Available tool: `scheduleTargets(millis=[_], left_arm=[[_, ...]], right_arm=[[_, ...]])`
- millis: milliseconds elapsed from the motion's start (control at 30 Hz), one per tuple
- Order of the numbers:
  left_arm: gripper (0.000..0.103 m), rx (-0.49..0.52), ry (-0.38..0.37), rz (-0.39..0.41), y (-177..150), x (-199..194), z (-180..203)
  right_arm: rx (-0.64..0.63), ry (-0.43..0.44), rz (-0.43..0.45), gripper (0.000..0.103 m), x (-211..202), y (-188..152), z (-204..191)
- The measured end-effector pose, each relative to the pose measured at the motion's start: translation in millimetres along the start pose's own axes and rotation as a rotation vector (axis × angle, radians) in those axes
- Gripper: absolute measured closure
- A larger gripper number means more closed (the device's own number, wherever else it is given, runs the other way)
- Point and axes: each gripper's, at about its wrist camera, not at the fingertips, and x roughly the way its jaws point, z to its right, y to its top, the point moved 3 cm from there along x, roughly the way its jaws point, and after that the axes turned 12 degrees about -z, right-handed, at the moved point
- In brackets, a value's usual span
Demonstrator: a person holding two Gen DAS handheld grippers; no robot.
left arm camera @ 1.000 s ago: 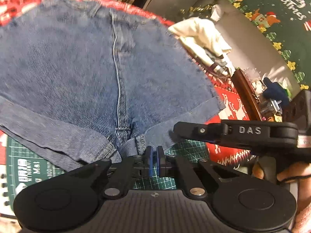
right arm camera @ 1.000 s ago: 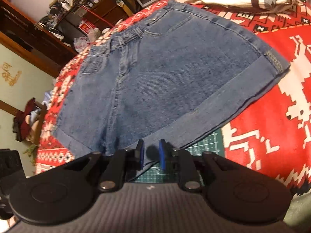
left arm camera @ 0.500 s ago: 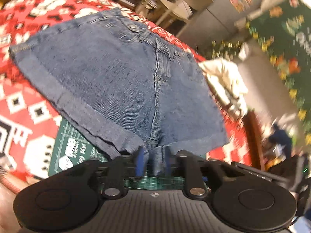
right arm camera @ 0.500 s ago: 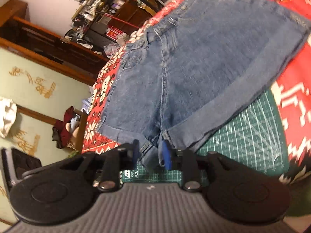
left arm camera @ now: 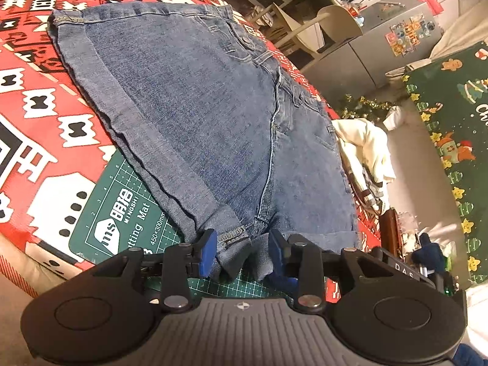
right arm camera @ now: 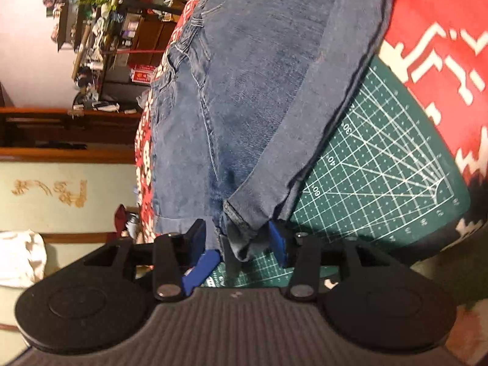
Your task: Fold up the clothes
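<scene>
Both grippers [left arm camera: 242, 253] [right arm camera: 236, 242] parted around shorts [left arm camera: 198, 116] crotch

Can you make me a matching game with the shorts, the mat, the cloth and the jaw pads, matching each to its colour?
Things:
1. shorts
2. mat
3. cloth
4. pads

Colours:
A. red with white patterns
B. bright blue
C. faded denim blue
D. green with white grid

Pairs: 1-C, 2-D, 3-A, 4-B
</scene>
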Motion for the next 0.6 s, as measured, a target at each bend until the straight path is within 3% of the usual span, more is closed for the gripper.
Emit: scheduleTargets(millis=[167,233,333,600], left_arm=[[0.062,-0.043,-0.003,0.038,3.4,-2.7,-6.7],[0.056,-0.046,-0.006,0.056,4.5,-4.8,-7.2],[0.056,-0.064,-0.019,0.08,5.7,-7.7,-9.7],[0.056,-0.051,-0.004,0.008,7.0,3.0,-8.9]], right_arm=[[0.058,0.062,0.023,0.053,3.6,2.2,10.8],[0.043,0.071,0.04,0.053,1.7,2.9,8.5],[0.017,0.092,0.068,0.053,-2.3,4.3,4.7],[-0.035,0.073,0.069,0.054,-13.0,3.1,-3.0]])
